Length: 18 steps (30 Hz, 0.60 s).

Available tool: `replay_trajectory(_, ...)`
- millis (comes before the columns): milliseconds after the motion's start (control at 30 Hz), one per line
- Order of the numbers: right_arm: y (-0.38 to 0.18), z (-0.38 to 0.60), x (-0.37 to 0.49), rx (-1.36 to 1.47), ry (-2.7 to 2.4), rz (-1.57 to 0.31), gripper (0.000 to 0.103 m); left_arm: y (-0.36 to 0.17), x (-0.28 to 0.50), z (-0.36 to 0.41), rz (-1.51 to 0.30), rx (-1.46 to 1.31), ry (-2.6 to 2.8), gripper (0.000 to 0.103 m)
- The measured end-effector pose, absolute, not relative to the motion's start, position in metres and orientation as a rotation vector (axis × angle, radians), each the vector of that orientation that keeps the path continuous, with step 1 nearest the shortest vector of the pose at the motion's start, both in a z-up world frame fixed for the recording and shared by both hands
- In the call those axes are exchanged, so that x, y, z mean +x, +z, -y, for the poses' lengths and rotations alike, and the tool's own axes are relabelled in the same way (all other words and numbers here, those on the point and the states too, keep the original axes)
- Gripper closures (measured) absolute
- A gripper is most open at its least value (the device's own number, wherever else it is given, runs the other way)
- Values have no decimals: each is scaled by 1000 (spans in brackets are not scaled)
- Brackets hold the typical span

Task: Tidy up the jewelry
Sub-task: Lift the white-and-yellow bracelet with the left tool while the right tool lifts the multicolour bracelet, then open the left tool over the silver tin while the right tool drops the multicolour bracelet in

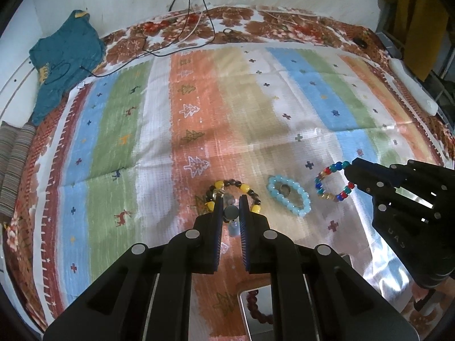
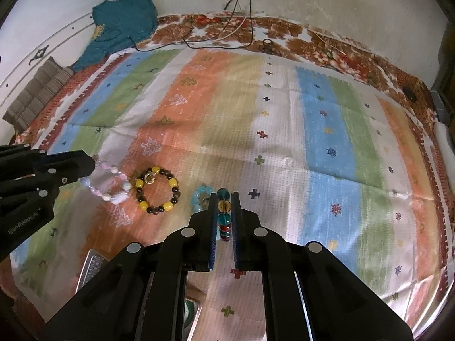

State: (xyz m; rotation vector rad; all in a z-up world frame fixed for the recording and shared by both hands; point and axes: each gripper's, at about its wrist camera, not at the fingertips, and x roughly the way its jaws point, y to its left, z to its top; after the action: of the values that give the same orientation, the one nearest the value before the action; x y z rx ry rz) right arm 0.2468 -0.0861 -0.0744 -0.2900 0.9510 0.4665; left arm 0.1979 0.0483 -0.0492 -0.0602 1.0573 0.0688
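1. Four bracelets in play on the striped cloth [image 1: 159, 119] that covers the bed; two are in the grippers, two lie flat near the cloth's near edge.
2. Left gripper [image 1: 231, 213]: jaws pressed together on a pale lilac-and-white bead bracelet [image 2: 109, 183]. The left wrist view shows only a couple of its beads between the fingers; the right wrist view shows its loop hanging from the tips, just left of the yellow-and-brown bracelet [image 2: 157, 189]. Whether the loop touches the cloth cannot be told.
3. Right gripper [image 2: 224, 207]: jaws pinching the multicoloured bead bracelet [image 1: 334, 181] by one side of the loop, teal and amber beads lined up between the fingers. Gripped at the rim, probably so the rest of the loop hangs free and can be lowered flat.
4. Lying free: the yellow-and-brown bracelet and the light blue bracelet [image 1: 288, 196], side by side, apart from each other. The light blue one encloses a small dark round piece, type unclear.
5. Layout reads as a row along the near edge: lilac, yellow-and-brown, light blue, multicoloured. Judgement: sorting is under way, each gripper handling an end of the row.
6. A shiny tray [image 1: 256, 312] sits at the cloth's near edge under the grippers, with a dark red bead bracelet [image 1: 256, 305] in it; possibly the destination, not certain.
7. Risk: slippery round beads may roll out of a rim pinch.
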Motion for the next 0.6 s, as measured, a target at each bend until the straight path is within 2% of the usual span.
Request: replay_trajectory(600,-52,96,214,-270,490,-875,93,-41,173,-36,-1032,-41,59,92)
